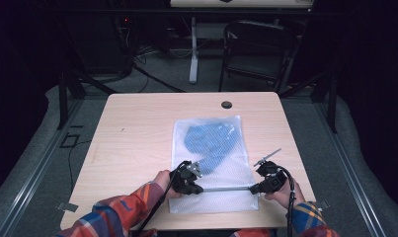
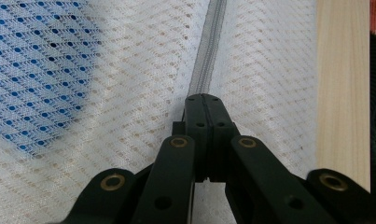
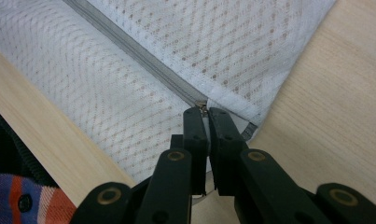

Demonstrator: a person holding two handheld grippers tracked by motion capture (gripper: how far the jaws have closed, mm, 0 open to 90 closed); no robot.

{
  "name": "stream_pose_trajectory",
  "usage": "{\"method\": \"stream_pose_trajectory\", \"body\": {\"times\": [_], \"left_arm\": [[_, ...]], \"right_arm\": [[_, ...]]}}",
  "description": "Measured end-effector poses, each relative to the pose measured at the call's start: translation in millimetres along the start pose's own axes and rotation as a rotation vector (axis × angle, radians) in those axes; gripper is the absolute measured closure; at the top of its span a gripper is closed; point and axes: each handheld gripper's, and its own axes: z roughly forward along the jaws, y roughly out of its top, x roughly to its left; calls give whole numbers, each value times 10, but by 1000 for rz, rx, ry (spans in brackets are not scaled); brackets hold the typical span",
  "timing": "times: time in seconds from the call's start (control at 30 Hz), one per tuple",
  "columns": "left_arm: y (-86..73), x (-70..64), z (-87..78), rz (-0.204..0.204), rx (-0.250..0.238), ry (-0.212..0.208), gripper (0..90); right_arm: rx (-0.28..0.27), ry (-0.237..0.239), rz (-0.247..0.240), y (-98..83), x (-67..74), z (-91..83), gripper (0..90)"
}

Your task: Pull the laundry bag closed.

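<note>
hand-held gripper [image 3: 205,112]: pinching zipper pull [image 3: 203,108] | mesh bag [image 3: 213,42] | table [image 3: 325,107]

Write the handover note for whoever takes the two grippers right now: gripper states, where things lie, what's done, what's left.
Left gripper: jaws shut on the grey zipper of the white mesh bag, at its left end.
Right gripper: jaws nearly together on the zipper pull at the bag's right corner.
The bag lies flat on the wooden table, a blue cloth inside it.
Done: the zipper looks closed along its whole length.
Left: probably only to let go of both ends; check the pull's seating first.
</note>
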Motion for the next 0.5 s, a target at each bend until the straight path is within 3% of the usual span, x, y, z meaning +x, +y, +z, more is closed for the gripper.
{"method": "stream_pose_trajectory", "body": {"times": [0.1,0.17,0.23,0.4,0.5], "left_arm": [[-8,10,0,-1,-7,-7,900],[-14,12,-3,-2,-8,-9,900],[-16,6,-6,-4,-6,1,900],[-22,6,-2,-14,-15,-2,900],[-21,7,-5,-21,-11,-2,900]], "right_arm": [[-3,-17,1,-3,9,19,864],[-23,4,21,-5,19,37,863],[-18,-14,7,-9,12,40,859],[-45,-3,41,-5,34,47,851],[-68,-23,42,-6,42,39,774]]}}
